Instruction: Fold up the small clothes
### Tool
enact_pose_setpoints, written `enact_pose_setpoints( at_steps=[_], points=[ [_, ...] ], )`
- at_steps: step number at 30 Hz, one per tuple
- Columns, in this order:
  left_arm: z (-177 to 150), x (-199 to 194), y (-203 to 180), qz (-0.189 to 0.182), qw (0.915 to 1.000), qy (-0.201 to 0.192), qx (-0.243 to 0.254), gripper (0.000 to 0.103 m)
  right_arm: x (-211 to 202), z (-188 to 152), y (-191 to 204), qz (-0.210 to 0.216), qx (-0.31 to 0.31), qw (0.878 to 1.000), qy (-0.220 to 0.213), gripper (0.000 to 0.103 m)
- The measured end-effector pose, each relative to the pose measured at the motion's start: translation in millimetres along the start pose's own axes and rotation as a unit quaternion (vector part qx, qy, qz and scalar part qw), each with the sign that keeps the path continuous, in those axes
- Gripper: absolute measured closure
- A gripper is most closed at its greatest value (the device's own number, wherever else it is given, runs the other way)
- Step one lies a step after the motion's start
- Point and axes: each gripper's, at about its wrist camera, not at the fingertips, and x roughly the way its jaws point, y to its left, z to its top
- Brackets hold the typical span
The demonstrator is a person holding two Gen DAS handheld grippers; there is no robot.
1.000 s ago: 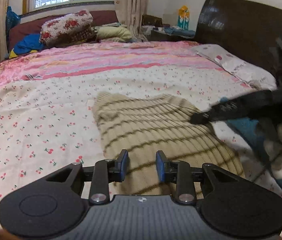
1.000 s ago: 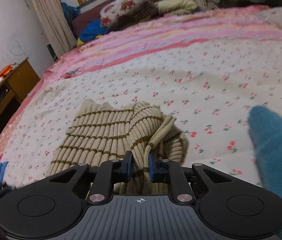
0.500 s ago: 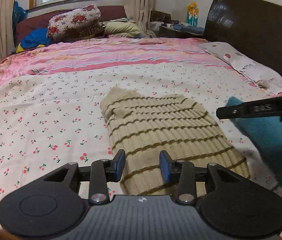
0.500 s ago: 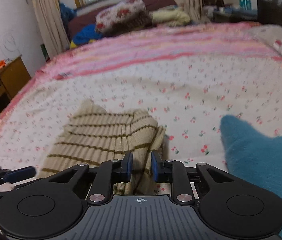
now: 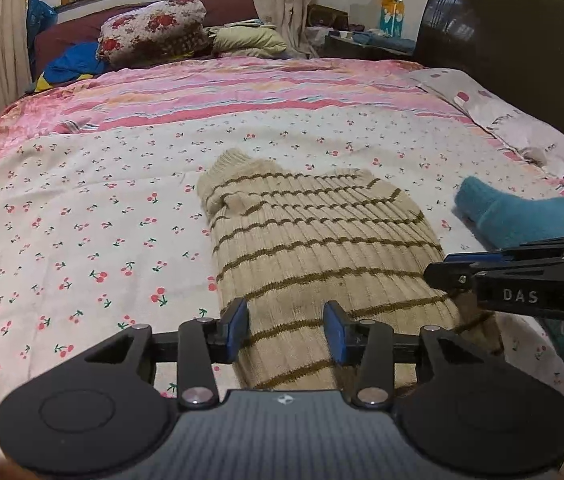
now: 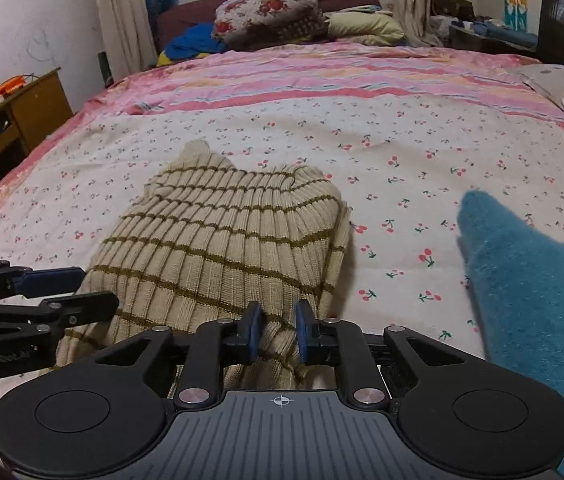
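Observation:
A beige ribbed sweater with brown stripes (image 5: 318, 248) lies folded into a long strip on the cherry-print bedsheet (image 5: 82, 208); it also shows in the right wrist view (image 6: 226, 240). My left gripper (image 5: 286, 336) is open over the sweater's near end, holding nothing. My right gripper (image 6: 278, 330) is partly open with a fold of the sweater's near edge between its jaws; the grip looks released. The right gripper also shows at the right edge of the left wrist view (image 5: 442, 270), and the left gripper at the left of the right wrist view (image 6: 82, 292).
A teal fuzzy garment (image 6: 530, 292) lies right of the sweater, also seen in the left wrist view (image 5: 522, 216). A dark headboard (image 5: 522, 48) and pillow (image 5: 514, 124) are at the right. Bedding is piled at the far end (image 6: 270, 12). A wooden desk (image 6: 14, 108) stands left.
The right gripper laid the lifted sweater edge down flat and its jaws widened. The left gripper opened wider and drew back toward the sweater's near end.

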Motion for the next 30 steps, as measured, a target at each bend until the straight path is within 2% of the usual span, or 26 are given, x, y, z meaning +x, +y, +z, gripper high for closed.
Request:
enact_pose_setpoints(
  at_steps=[5, 10, 18, 23, 30],
  points=[
    [-6, -5, -3, 0.000, 1.0000, -0.001, -0.005, 0.055, -24, -9, 8, 0.014, 0.000, 1.000, -0.025, 0.081],
    [-13, 0, -12, 0.013, 0.9997, 0.016, 0.012, 0.055, -1, -23, 6, -0.002, -0.008, 1.000, 0.027, 0.080],
    [-16, -10, -16, 0.015, 0.9997, 0.019, 0.009, 0.055, -23, -23, 8, -0.004, -0.002, 1.000, 0.006, 0.078],
    [-20, -11, -20, 0.023, 0.9993, 0.028, 0.009, 0.054, -20, -31, 13, -0.019, -0.008, 0.999, 0.028, 0.077],
    [-28, -19, -21, 0.022, 0.9990, 0.038, 0.006, 0.053, -31, -36, 13, -0.026, -0.002, 0.999, 0.027, 0.077]
  ],
)
